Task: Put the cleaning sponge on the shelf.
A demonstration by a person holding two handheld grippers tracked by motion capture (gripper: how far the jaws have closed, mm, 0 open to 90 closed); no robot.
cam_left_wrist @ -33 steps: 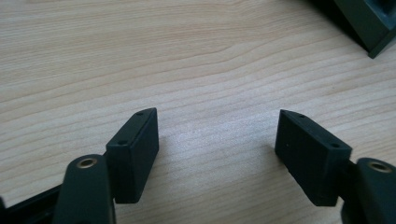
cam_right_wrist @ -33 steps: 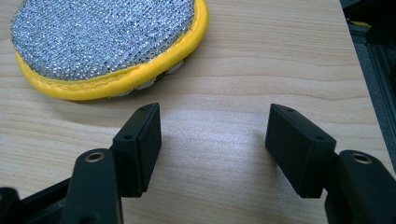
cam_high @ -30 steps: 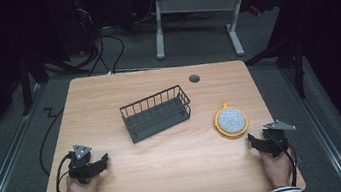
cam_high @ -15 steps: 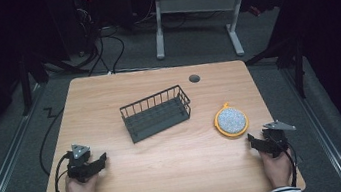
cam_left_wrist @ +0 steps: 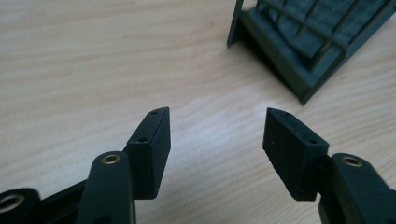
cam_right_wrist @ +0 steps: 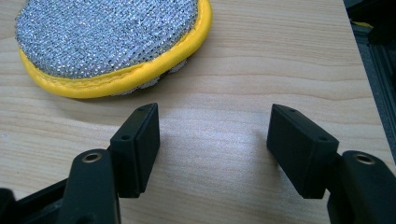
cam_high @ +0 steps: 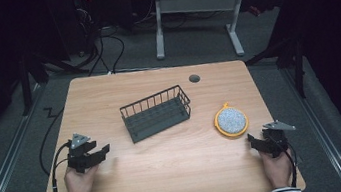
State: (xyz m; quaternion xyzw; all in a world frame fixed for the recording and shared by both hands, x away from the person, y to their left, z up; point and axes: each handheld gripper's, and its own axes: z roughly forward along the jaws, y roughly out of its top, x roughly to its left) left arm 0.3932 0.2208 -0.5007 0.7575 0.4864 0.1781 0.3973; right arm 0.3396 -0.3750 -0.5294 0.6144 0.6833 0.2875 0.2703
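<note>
On the wooden table (cam_high: pixel 170 177) a person is holding 2 grippers, 1 in each hand, near the front edge. The left gripper (cam_high: pixel 99 151) is sitting at the table's front left, its jaws pointing toward the right and slightly away from the person, in the direction of the dark wire basket (cam_high: pixel 157 113). In the left gripper view its jaws (cam_left_wrist: pixel 217 140) are standing partly apart with bare wood between them; they have just been closing, and nothing is lying between them. The near corner of the basket (cam_left_wrist: pixel 299 51) is showing beyond the jaws, apart from them.

The basket is lying in the middle of the table, upright on its base. It is oblong, and its long axis is running from the front left to the back right in the high view, so 1 short end is pointing toward the left gripper.

The right gripper (cam_high: pixel 251 139) is resting at the front right, jaws pointing left and away from the person. In the right gripper view its jaws (cam_right_wrist: pixel 212 135) are standing wide apart over bare wood, gripping nothing. Just beyond them the round scouring pad (cam_right_wrist: pixel 107 39), silver mesh with a yellow rim, is lying flat on the table; in the high view the pad (cam_high: pixel 231 121) is sitting to the right of the basket, near the right gripper and not touching it.
</note>
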